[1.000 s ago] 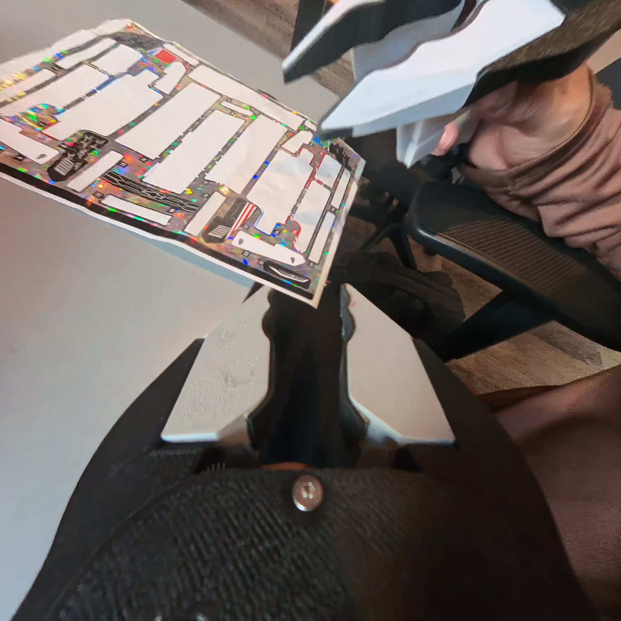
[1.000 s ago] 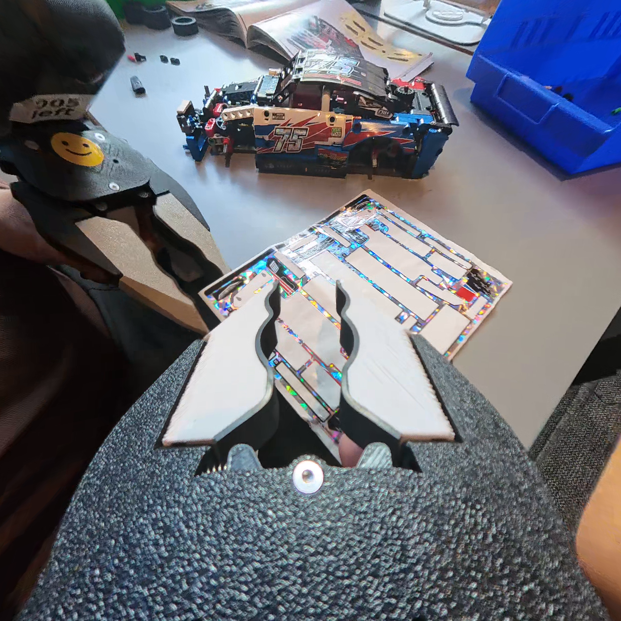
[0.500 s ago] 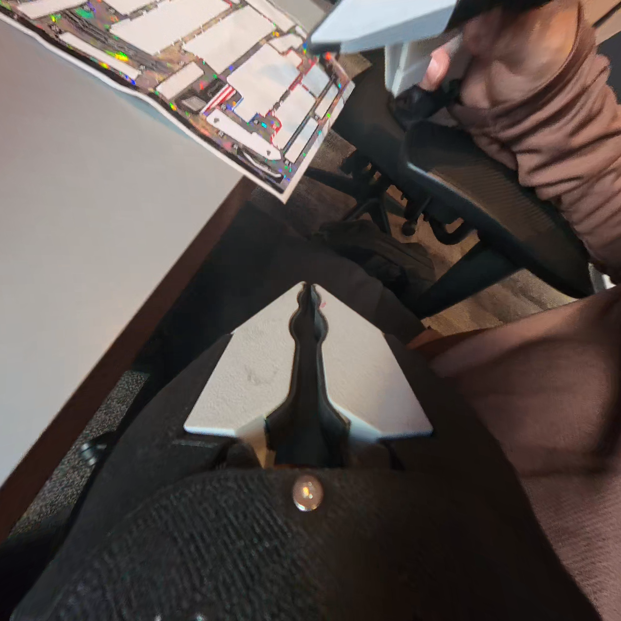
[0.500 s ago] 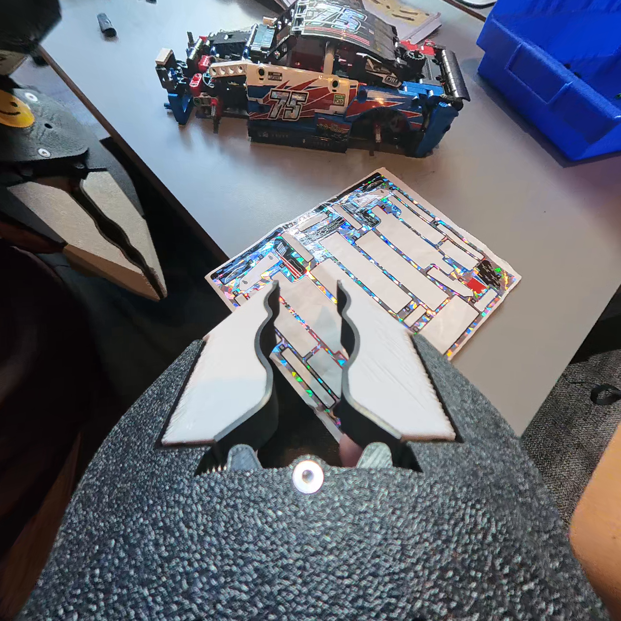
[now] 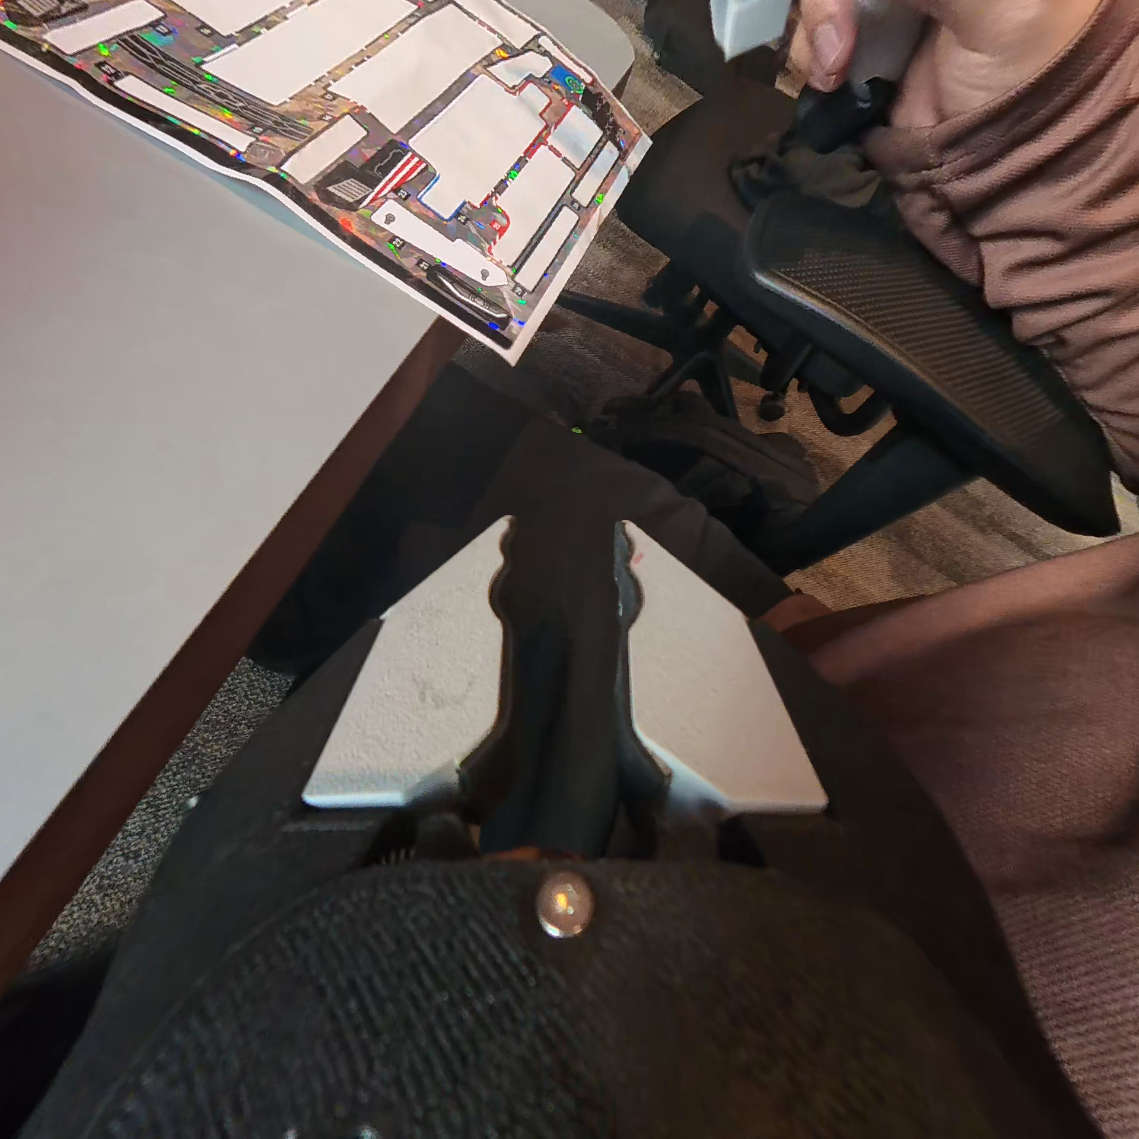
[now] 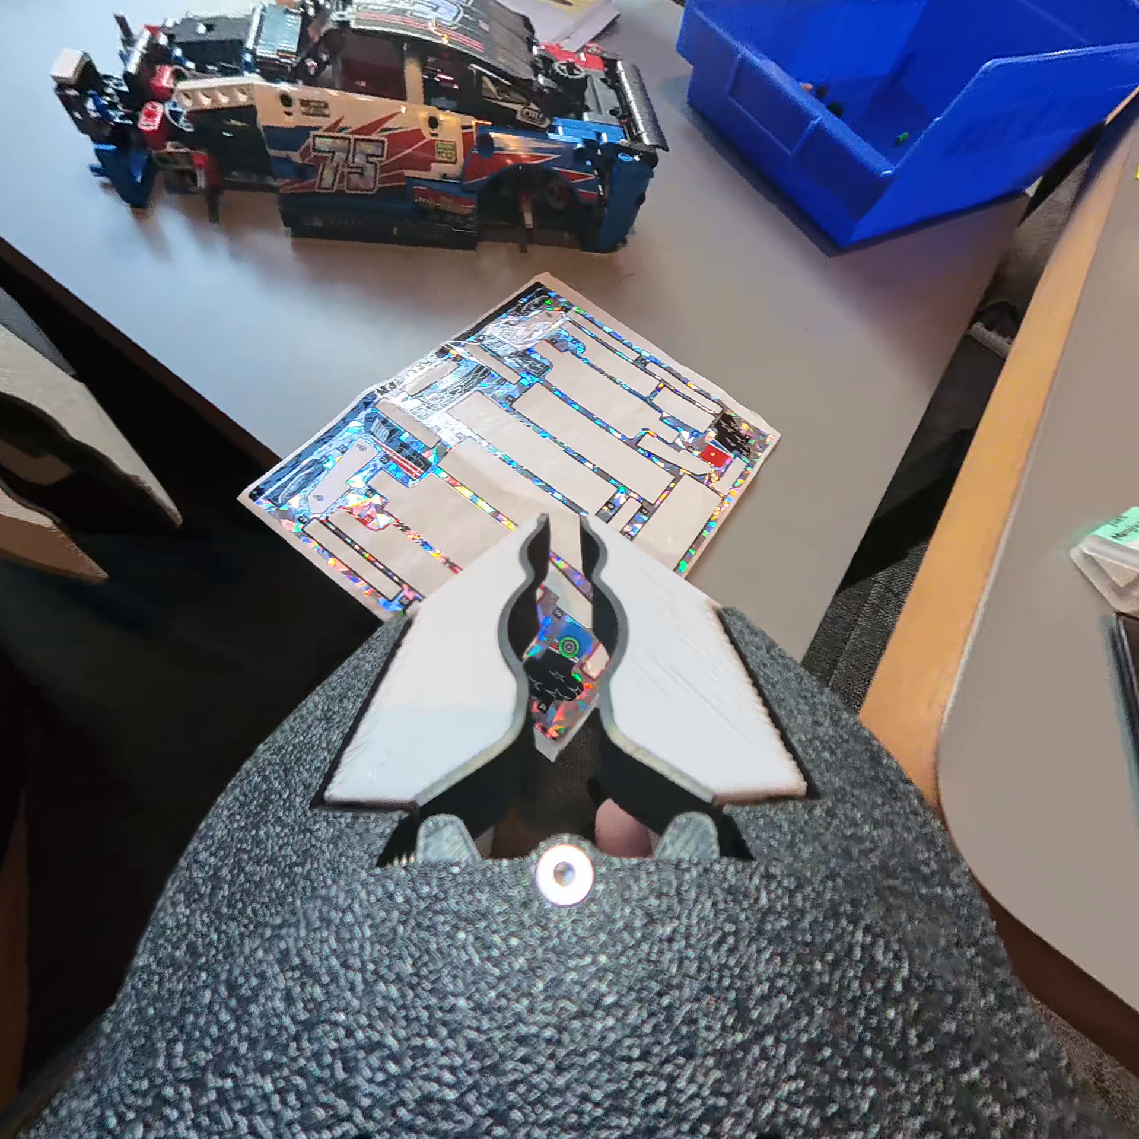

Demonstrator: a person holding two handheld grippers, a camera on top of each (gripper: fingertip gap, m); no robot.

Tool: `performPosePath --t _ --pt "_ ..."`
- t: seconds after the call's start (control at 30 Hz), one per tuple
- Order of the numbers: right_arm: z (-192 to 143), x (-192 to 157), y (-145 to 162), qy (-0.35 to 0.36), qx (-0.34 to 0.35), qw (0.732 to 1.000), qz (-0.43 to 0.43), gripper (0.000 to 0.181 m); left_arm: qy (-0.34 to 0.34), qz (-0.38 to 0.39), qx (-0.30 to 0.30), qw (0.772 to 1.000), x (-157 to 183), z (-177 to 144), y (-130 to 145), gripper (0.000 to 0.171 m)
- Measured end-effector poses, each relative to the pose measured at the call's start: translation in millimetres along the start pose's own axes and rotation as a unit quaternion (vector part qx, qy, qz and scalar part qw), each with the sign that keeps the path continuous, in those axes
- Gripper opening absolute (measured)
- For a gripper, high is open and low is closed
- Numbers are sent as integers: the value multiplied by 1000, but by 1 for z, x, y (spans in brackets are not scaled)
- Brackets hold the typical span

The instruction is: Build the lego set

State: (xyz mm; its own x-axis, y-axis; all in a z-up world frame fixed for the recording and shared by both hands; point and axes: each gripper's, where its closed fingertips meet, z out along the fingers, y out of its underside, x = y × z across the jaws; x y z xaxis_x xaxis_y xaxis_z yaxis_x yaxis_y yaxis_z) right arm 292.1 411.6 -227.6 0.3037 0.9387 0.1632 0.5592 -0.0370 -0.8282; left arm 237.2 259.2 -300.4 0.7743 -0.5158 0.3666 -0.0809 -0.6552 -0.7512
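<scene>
Stickers remain few on the holographic sticker sheet (image 6: 524,456), which overhangs the table's (image 6: 770,289) near edge. The right gripper (image 6: 564,524), jaws narrowly parted around its near corner, should close squarely there. The left gripper (image 5: 564,530) hangs parted and empty below the edge. Beyond: one lego car (image 6: 370,135), one blue bin (image 6: 863,123).

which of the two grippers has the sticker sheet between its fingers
The right gripper: the sticker sheet's overhanging corner sits between its narrowly parted fingers. The left gripper is open over the floor beside the table, apart from the sheet.
</scene>
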Motion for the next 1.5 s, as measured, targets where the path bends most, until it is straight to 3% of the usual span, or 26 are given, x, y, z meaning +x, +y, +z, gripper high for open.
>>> performPosePath --t 0.67,0.87,1.0,1.3,1.5 --pt "29 -46 17 -101 -51 993 -30 20 -15 43 -10 999 -4 8 -13 33" --pt "12 -25 -4 -59 1 998 -7 18 -24 60 -14 998 -3 9 -9 34" --pt "3 -13 2 -49 6 998 26 18 -37 100 -17 994 -2 12 -10 43" --pt "0 -11 1 -33 2 999 7 18 -154 258 39 953 -8 1 -45 40" --pt "-4 -2 -2 -17 11 1000 23 18 -216 371 22 903 -9 4 -49 40"
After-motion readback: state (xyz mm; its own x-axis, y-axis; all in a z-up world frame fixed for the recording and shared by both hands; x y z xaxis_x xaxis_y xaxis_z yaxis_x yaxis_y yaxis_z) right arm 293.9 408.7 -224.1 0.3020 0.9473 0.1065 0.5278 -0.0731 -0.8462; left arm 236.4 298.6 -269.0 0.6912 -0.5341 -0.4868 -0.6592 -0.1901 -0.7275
